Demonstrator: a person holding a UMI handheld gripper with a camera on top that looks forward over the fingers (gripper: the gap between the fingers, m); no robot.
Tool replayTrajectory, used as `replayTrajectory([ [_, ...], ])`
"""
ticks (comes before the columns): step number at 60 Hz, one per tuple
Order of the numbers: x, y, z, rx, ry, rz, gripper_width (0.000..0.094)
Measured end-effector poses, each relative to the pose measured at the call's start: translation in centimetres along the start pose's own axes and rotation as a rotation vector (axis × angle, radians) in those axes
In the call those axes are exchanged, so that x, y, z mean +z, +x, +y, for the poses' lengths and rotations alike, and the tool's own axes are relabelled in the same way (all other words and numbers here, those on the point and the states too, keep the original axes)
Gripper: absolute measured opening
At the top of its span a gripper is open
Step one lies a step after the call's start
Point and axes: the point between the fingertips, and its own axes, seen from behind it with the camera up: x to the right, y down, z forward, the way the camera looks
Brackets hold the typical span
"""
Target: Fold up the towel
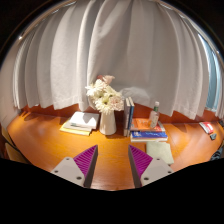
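Hand-held gripper [111, 170]: fingers apart, nothing between, lower centre.
Towel [159, 151]: pale folded cloth, lower right on bench [50, 145]; likely soft, light, limp; take a corner.

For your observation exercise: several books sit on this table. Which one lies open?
The open book, left of the flower vase; the other books, right of the vase, are closed.

Small red object [207, 127] at the table's far side, too small to identify.
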Motion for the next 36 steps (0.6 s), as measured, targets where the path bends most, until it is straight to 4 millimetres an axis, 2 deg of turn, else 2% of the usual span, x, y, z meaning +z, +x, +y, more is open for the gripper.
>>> replayTrajectory([
  [12,-1.1,-2.0,1.8,-0.002,-0.017,0.002,0.0581],
  [36,-1.3,-2.5,2.2,0.010,-0.016,0.013,0.0582],
])
